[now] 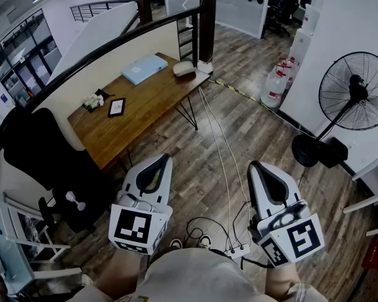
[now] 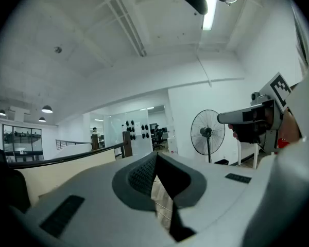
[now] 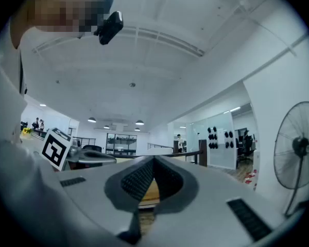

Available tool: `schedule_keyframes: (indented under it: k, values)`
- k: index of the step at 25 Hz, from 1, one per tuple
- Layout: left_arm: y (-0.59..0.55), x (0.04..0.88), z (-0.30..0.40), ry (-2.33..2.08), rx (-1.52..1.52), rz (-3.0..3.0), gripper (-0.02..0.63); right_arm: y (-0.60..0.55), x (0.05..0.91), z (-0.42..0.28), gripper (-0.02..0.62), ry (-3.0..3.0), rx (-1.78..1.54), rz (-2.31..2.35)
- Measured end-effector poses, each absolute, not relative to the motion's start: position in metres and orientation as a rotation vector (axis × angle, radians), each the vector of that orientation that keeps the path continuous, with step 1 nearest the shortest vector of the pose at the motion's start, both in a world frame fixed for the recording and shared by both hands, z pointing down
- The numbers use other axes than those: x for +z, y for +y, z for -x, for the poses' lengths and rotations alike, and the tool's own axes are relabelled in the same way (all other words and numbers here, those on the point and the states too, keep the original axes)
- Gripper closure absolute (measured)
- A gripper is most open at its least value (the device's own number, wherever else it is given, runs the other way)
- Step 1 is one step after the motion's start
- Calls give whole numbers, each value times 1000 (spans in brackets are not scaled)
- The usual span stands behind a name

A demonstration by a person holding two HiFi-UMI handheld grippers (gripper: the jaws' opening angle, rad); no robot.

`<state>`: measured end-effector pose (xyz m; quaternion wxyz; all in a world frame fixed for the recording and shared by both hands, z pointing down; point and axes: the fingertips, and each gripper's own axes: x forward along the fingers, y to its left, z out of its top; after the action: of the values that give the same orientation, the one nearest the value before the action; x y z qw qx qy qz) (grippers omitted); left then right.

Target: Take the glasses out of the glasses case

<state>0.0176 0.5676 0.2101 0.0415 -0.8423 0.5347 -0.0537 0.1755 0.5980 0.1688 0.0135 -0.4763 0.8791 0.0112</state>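
Note:
A wooden table (image 1: 151,99) stands across the room, up and to the left in the head view. On its far end lie a pale oval case-like object (image 1: 184,68) and a flat light-blue item (image 1: 144,68). No glasses are visible. My left gripper (image 1: 159,159) and right gripper (image 1: 257,165) are held level over the floor, well short of the table. Both are shut with nothing between the jaws. The left gripper (image 2: 155,156) in its own view has its jaw tips touching. The right gripper (image 3: 154,159) looks the same in its own view.
A small framed picture (image 1: 116,107) and a small clutter (image 1: 91,101) sit at the table's near end. A black chair (image 1: 44,156) stands left of it. A floor fan (image 1: 355,93) is at the right, water bottles (image 1: 276,83) beyond. Cables and a power strip (image 1: 238,251) lie at my feet.

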Motion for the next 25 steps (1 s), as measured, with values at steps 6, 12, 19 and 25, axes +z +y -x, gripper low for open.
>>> schedule_keyframes:
  k: [6, 12, 19, 25]
  values:
    - [563, 216, -31, 1621, -185, 2605, 604, 597, 172, -188, 592, 2747, 39, 1500]
    - [556, 223, -38, 1646, -206, 2601, 604, 589, 179, -196, 592, 2769, 45, 1486]
    - [551, 223, -62, 1626, -215, 2599, 604, 583, 186, -216, 591, 2778, 31, 1439]
    - [544, 233, -76, 1641, -232, 2602, 604, 570, 204, -239, 523, 2730, -63, 1449]
